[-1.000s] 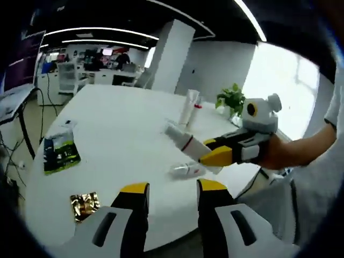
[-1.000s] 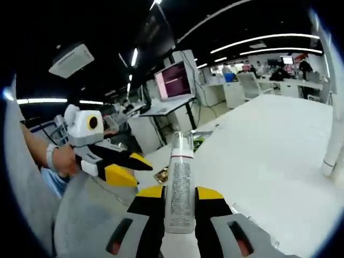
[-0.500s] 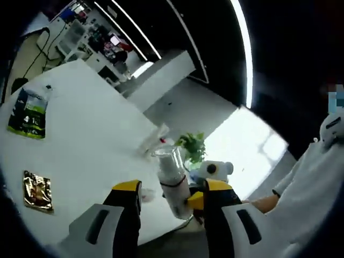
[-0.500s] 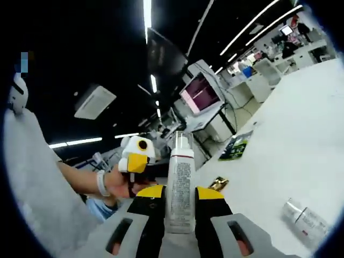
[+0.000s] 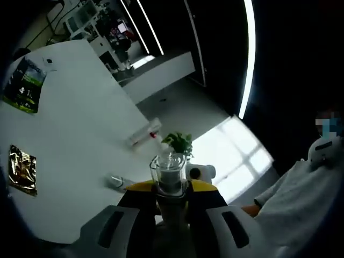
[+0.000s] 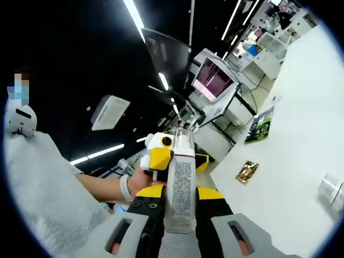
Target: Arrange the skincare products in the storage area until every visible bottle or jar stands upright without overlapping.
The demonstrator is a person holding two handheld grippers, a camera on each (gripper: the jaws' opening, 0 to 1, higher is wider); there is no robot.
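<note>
Right now both grippers clamp one bottle [image 6: 180, 183] in mid-air: the right gripper [image 6: 180, 207] pinches its body, and the left gripper [image 5: 171, 189] closes on its clear cap [image 5: 170, 169]. Judging by this, it's a hand-over or re-grip; keep one hold firm until the other lets go, then stand it upright on the table [image 5: 80, 123], clear of the tubes [image 5: 144, 134] farther off.

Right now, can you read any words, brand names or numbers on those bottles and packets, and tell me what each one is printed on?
No text can be read.
Bottle in the right gripper: block of print on its label, too small and blurred.
Green packet on the white table: light markings, unreadable.
Gold packet: no legible text.
Monitor: pinkish screen, content too blurred.
</note>
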